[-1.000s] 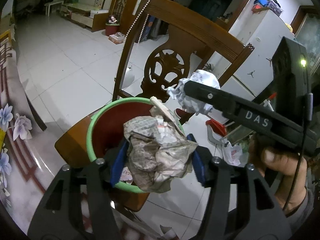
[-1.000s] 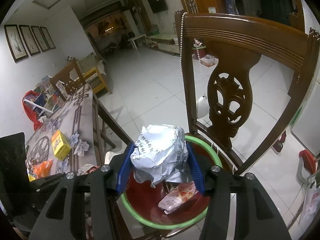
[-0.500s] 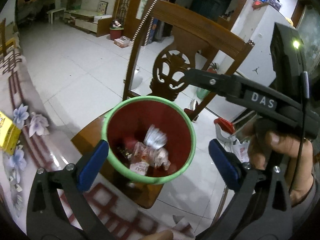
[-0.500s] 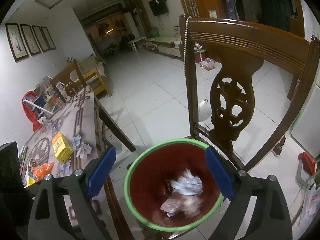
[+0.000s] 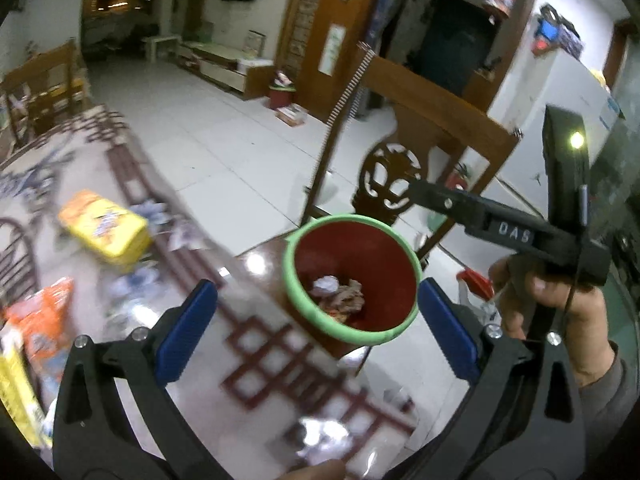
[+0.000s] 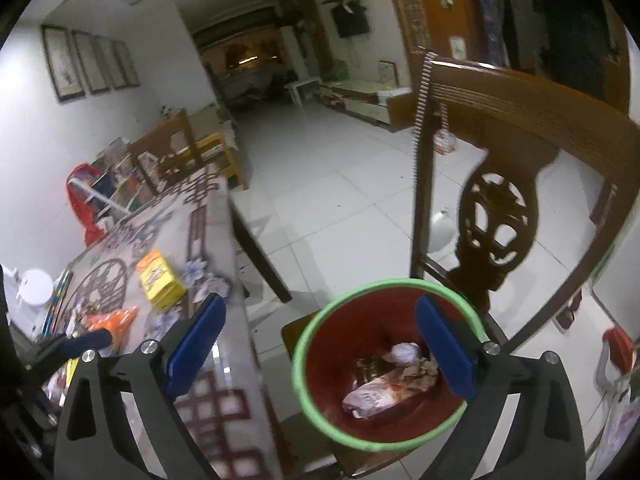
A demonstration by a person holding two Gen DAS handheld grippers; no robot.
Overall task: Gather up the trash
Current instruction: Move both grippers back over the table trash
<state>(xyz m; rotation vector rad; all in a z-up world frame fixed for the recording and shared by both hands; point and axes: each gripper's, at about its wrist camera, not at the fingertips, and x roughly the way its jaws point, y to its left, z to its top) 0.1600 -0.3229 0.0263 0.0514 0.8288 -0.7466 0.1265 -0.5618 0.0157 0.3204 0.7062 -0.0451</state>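
Observation:
A red bin with a green rim (image 5: 289,280) stands on a wooden chair seat. It holds a white paper ball (image 5: 326,285), a crumpled newspaper ball (image 5: 353,297) and a food wrapper (image 6: 380,394). My left gripper (image 5: 316,330) hovers open and empty, back from the bin over the table edge. My right gripper (image 6: 320,346) hangs above the bin rim (image 6: 298,372). Its jaws are opening with nothing held between them. In the left wrist view one of its fingers (image 5: 460,208) reaches over the bin's far side, and a hand (image 5: 556,312) holds it.
A carved wooden chair back (image 6: 500,208) rises right behind the bin. On the patterned table (image 5: 280,364) to the left lie a yellow box (image 5: 104,228), an orange snack bag (image 5: 44,320) and small scraps. White tiled floor (image 6: 340,184) stretches beyond.
Both grippers opened and let go of their crumpled paper balls, which now lie in the bin. Both have pulled back and up from the bin, and the left view has swung toward the table.

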